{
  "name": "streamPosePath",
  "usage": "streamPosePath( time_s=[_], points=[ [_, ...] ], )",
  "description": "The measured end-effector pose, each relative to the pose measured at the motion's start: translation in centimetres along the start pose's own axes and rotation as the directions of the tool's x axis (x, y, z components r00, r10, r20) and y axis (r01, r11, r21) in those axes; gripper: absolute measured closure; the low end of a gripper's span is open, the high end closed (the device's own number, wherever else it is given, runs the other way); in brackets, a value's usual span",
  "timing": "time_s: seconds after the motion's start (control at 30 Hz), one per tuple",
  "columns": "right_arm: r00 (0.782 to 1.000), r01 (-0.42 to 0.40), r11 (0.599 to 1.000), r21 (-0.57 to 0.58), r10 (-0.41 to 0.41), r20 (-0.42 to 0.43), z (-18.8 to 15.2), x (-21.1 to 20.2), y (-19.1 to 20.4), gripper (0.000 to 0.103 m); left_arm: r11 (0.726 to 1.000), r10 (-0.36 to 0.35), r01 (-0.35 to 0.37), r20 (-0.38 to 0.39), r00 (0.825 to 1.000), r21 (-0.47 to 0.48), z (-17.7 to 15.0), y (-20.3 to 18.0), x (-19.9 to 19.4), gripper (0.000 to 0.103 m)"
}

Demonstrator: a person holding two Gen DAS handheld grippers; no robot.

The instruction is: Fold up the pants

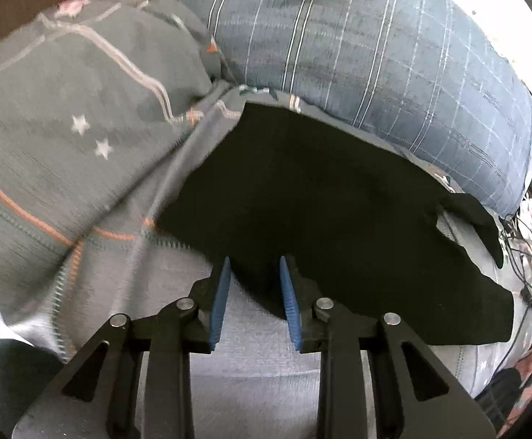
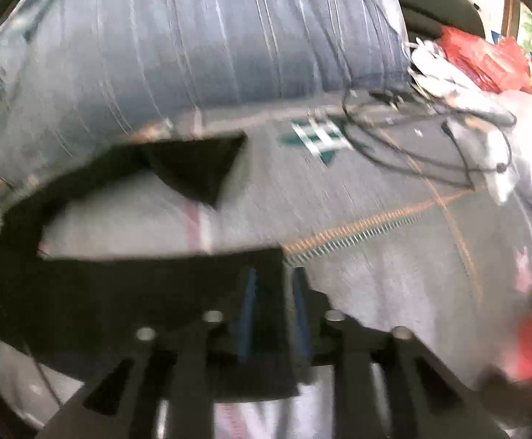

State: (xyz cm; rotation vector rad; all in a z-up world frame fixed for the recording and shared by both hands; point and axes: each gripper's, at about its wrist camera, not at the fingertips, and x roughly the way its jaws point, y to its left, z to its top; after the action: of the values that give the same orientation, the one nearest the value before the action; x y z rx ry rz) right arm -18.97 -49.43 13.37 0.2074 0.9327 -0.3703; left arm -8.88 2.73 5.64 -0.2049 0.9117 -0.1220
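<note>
Mid-fold, by the look of it: black pants point(image 1: 324, 197) lying on grey blanket point(image 1: 251, 369), near edge bunched at both tools, so prob. lining up a grip before carrying a fold over. L gripper point(image 1: 254, 285) at near hem, blue pads point(image 1: 221, 292) spread apart w/ a lobe of cloth reaching in between, not pinched. R gripper point(image 2: 271, 311) blurred; pads narrower, straddling a corner of pants point(image 2: 156, 285), but can't tell if clamped or just around it. Next move needs both to bite the same edge evenly, lift w/o dragging the lower layer. Farther out in R view, a leg curling round to a triangular flap. Beyond, striped pillow point(image 1: 357, 36); cables point(image 2: 430, 139) well apart.
</note>
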Motion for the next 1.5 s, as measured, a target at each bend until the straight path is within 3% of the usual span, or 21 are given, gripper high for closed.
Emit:
streamPosePath(
  time_s=[0.13, 0.23, 0.5, 0.67, 0.83, 0.93, 1.0, 1.03, 1.1, 1.27, 1.33, 1.4, 1.5],
  points=[
    [0.981, -0.185, 0.981, -0.063, 0.188, 0.046, 1.2, -1.5, 3.7, 0.058, 1.0, -0.03, 0.03, 0.03, 0.999, 0.01, 1.3, -0.5, -1.2, 0.048],
    [0.956, -0.288, 0.95, -0.118, 0.293, 0.025, 1.3, -0.8, 7.4, 0.058, 0.999, -0.05, 0.048, 0.071, 0.996, 0.022, 2.0, -1.0, -2.1, 0.032],
    [0.884, -0.467, 0.872, -0.146, 0.456, -0.099, -1.1, 3.4, 15.8, 0.058, 0.999, -0.023, 0.021, 0.045, 0.999, 0.043, 2.5, -2.0, 0.0, 0.031],
    [0.904, -0.423, 0.887, -0.184, 0.402, -0.145, -2.5, 5.0, 17.6, 0.058, 0.998, -0.026, 0.024, 0.035, 0.999, 0.052, 2.7, -2.5, 0.7, 0.031],
    [0.895, -0.447, 0.87, -0.209, 0.434, -0.104, -0.9, 3.6, 16.9, 0.058, 0.995, -0.03, 0.029, 0.014, 0.999, 0.093, 3.6, -3.1, 1.8, 0.031],
    [0.885, -0.463, 0.853, -0.242, 0.461, -0.065, 1.2, 3.2, 17.2, 0.043, 0.992, -0.053, 0.053, 0.001, 0.999, 0.113, 4.5, -3.3, 2.6, 0.029],
    [0.875, -0.472, 0.835, -0.281, 0.482, -0.04, 2.9, 3.3, 17.8, 0.04, 0.988, -0.074, 0.076, -0.023, 0.997, 0.135, 5.8, -3.6, 3.5, 0.027],
    [0.876, -0.466, 0.828, -0.311, 0.482, -0.031, 3.7, 3.7, 18.1, 0.04, 0.985, -0.091, 0.095, -0.032, 0.995, 0.146, 6.5, -3.8, 4.0, 0.02],
    [0.882, -0.446, 0.815, -0.369, 0.47, -0.028, 5.6, 5.0, 19.0, 0.04, 0.97, -0.138, 0.149, -0.067, 0.988, 0.194, 8.6, -4.5, 5.6, 0.016],
    [0.874, -0.463, 0.746, -0.478, 0.474, -0.107, 8.7, 8.8, 21.6, 0.04, 0.926, -0.154, 0.187, -0.126, 0.98, 0.327, 13.0, -6.1, 9.8, 0.016],
    [0.868, -0.475, 0.705, -0.527, 0.476, -0.145, 9.4, 10.4, 22.9, 0.04, 0.895, -0.174, 0.221, -0.152, 0.973, 0.389, 14.7, -6.8, 11.4, 0.016],
    [0.857, -0.494, 0.659, -0.567, 0.48, -0.188, 10.0, 11.9, 24.4, 0.038, 0.845, -0.197, 0.273, -0.206, 0.959, 0.461, 16.0, -7.6, 13.0, 0.016],
    [0.843, -0.519, 0.602, -0.607, 0.479, -0.246, 10.4, 14.1, 26.1, 0.035, 0.766, -0.131, 0.273, -0.274, 0.953, 0.582, 16.9, -8.9, 15.7, 0.016]
  ],
)
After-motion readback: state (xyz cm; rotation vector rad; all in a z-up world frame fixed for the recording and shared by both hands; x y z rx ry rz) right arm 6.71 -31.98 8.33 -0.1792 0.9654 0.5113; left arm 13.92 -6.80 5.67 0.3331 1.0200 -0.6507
